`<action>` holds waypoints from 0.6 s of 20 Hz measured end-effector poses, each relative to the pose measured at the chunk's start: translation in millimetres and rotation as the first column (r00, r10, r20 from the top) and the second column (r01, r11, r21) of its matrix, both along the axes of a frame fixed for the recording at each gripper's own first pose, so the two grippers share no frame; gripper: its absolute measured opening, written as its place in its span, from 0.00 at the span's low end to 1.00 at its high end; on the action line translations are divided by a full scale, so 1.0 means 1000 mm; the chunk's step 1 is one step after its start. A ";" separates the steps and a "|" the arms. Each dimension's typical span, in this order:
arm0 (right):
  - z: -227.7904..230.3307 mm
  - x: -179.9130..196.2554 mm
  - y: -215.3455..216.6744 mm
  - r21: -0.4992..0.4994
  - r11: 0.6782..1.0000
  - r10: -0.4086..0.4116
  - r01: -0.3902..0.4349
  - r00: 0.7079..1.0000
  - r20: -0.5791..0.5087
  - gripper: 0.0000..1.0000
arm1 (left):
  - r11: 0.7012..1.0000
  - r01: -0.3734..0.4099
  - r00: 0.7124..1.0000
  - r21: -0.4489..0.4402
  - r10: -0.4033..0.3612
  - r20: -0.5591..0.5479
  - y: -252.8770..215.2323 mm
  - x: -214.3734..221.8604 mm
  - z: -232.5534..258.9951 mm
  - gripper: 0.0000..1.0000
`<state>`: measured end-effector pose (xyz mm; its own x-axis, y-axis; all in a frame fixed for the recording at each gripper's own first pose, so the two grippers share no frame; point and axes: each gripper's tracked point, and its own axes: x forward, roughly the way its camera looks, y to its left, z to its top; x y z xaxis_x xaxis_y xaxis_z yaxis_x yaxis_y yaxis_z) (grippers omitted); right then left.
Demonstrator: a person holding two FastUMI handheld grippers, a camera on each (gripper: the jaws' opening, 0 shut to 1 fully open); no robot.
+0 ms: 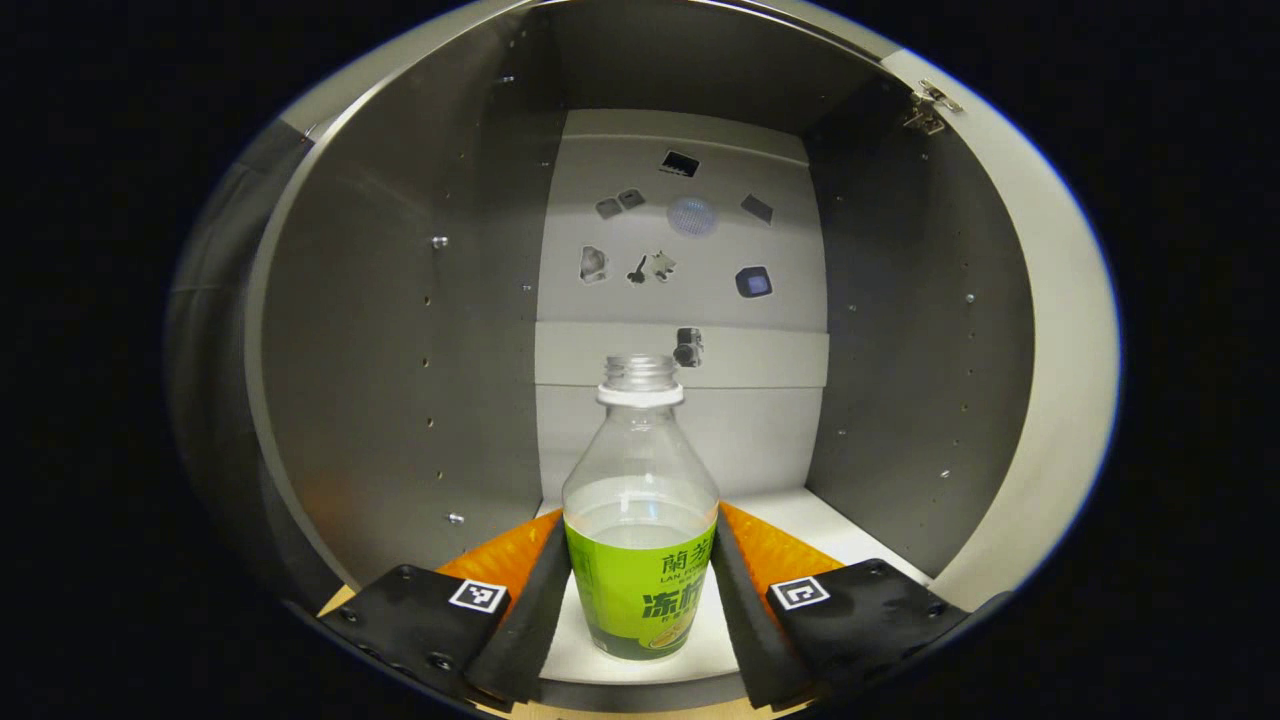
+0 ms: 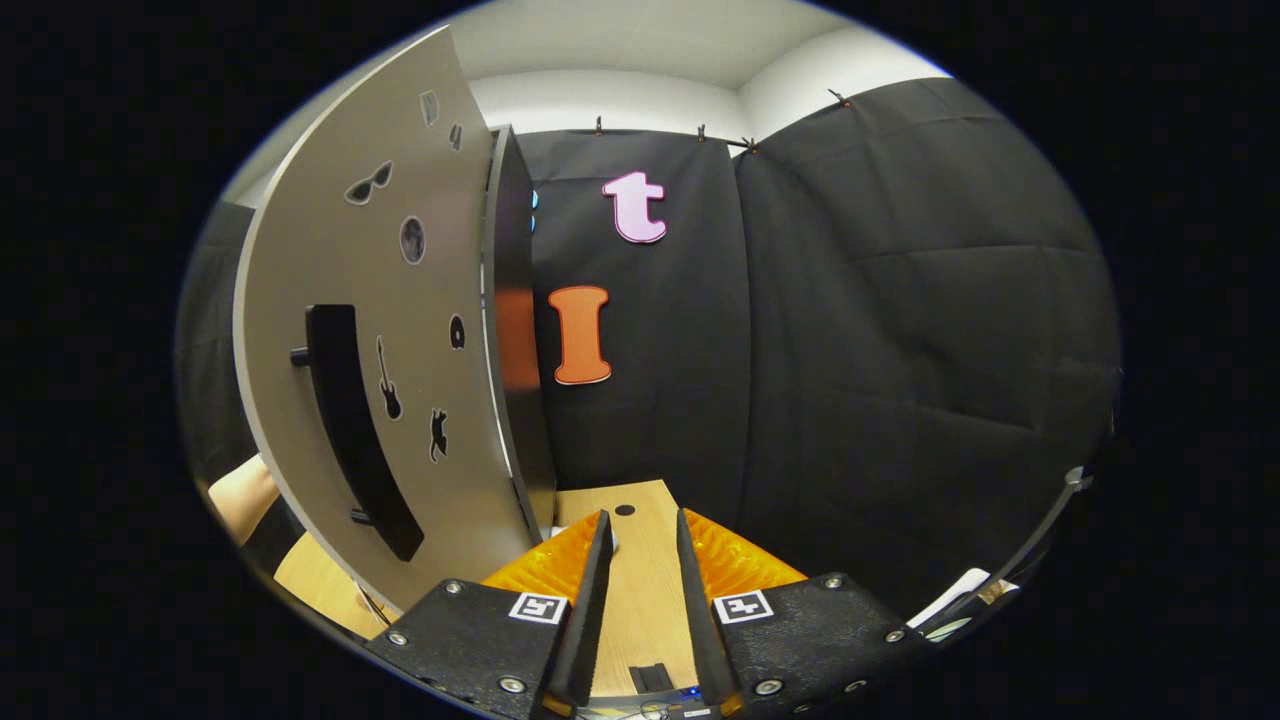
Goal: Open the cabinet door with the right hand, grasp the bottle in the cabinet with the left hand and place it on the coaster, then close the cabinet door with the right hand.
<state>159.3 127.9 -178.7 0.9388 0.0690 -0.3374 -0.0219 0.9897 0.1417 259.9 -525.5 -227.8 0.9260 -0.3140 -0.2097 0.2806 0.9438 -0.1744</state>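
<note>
L claw [image 1: 640, 610] level, gripping bottle [image 1: 640, 540] in cabinet [image 1: 380, 400]; R claw [image 2: 640, 610] narrow, empty.

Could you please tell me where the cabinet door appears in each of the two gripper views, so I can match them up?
Left gripper view: the cabinet door is the pale band curving down the right edge, swung open, with a hinge at its top.
Right gripper view: the cabinet door fills the left side, outer face towards the camera, with its dark handle.
Shared landmark: the wooden tabletop at the bottom of both.
</note>
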 end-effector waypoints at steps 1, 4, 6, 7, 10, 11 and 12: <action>-0.001 0.001 0.001 -0.001 1.000 -0.004 0.004 1.000 0.000 0.40 | 1.000 0.002 1.000 -0.008 -0.002 0.004 0.003 -0.005 0.004 0.81; 0.000 0.003 0.005 0.007 1.000 0.005 -0.005 1.000 0.011 0.40 | 1.000 0.006 0.999 -0.011 -0.005 0.038 0.017 -0.029 0.024 0.81; 0.001 0.005 0.009 0.013 1.000 0.017 -0.017 1.000 0.021 0.40 | 1.000 0.003 0.999 -0.026 -0.002 0.047 0.032 -0.046 0.033 0.81; 0.001 0.006 0.010 0.016 1.000 0.024 -0.024 0.999 0.023 0.40 | 0.999 -0.003 0.999 -0.033 0.005 0.044 0.041 -0.054 0.037 0.81; 0.003 0.010 0.018 0.022 0.999 0.049 -0.049 0.998 0.029 0.40 | 0.999 -0.031 0.999 -0.043 0.032 0.034 0.070 -0.075 0.038 0.81; 0.003 0.009 0.018 0.022 0.998 0.055 -0.056 0.998 0.032 0.40 | 0.998 -0.040 0.999 -0.040 0.041 0.034 0.082 -0.082 0.037 0.81; 0.004 0.009 0.019 0.021 0.998 0.058 -0.059 0.998 0.034 0.40 | 0.998 -0.049 0.998 -0.036 0.051 0.035 0.093 -0.089 0.035 0.80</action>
